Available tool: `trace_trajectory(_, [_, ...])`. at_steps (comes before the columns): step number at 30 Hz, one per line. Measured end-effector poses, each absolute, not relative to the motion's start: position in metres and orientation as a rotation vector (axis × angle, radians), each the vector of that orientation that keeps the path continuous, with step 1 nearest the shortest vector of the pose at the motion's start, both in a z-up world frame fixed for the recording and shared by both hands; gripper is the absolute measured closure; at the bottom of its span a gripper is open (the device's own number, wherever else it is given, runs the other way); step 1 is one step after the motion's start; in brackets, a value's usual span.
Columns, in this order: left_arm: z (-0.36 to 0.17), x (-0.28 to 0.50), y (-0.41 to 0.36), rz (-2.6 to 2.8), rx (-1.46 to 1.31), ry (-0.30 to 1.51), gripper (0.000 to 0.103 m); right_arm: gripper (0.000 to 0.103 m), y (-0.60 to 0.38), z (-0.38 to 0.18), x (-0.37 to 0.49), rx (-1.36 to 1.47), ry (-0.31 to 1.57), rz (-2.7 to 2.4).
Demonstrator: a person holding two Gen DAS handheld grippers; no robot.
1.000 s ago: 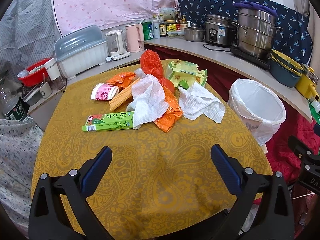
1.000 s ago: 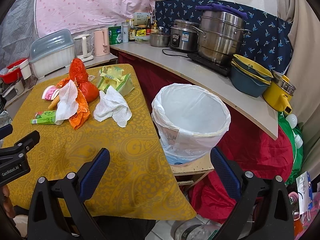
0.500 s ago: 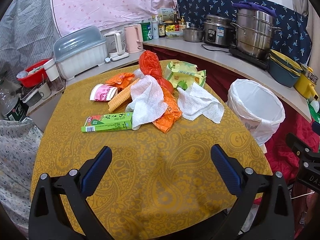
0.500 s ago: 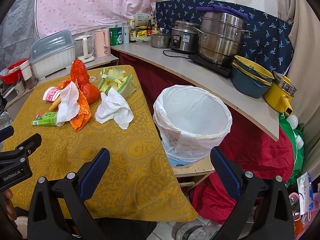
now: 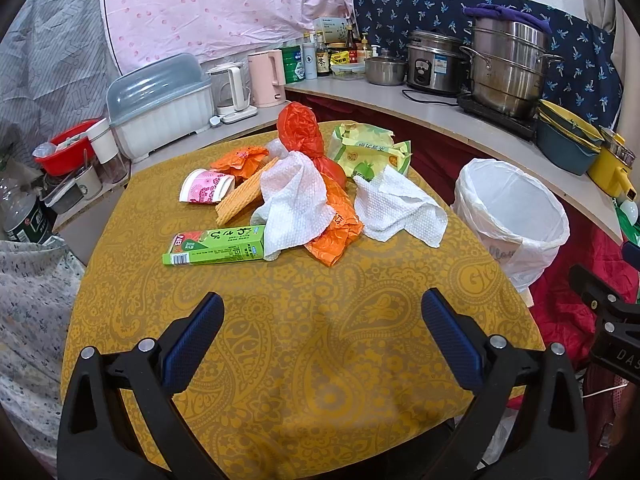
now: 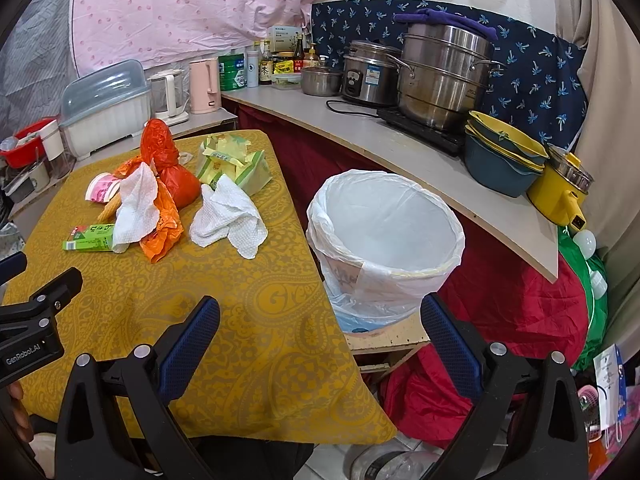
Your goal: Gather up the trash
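Note:
A heap of trash lies on the yellow tablecloth (image 5: 304, 344): a green carton (image 5: 216, 247), a white paper towel (image 5: 296, 204), a second white towel (image 5: 400, 208), orange plastic bags (image 5: 300, 132), a pink paper cup (image 5: 204, 192), a yellow-green wrapper (image 5: 372, 152). A bin lined with a white bag (image 5: 512, 216) stands right of the table; it also shows in the right wrist view (image 6: 384, 232). My left gripper (image 5: 320, 324) is open and empty over the table's near part. My right gripper (image 6: 320, 324) is open and empty near the table's right edge, by the bin.
A counter (image 6: 400, 136) runs behind with steel pots (image 6: 444, 72), stacked bowls (image 6: 504, 160), a pink kettle (image 5: 268, 76) and bottles. A covered dish rack (image 5: 160, 108) and a red bowl (image 5: 64, 152) stand at the left. Red cloth (image 6: 512, 312) lies below the counter.
Both grippers have drifted slightly; the view shifts a little. Nothing was taken hold of and the trash has not moved.

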State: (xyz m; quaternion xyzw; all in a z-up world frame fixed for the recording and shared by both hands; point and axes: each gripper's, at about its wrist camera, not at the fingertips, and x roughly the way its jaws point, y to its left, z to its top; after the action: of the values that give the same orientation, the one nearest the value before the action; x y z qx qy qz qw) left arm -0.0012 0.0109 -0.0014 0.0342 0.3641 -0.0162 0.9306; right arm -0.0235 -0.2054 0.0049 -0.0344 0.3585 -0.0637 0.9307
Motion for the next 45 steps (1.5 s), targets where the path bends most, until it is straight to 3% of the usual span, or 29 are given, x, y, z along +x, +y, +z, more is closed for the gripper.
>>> trace_trajectory(45, [0.0033,-0.0032,0.0027,-0.055,0.07,0.74,0.008,0.007,-0.2073,0.008,-0.0228,-0.063,0.719,-0.137])
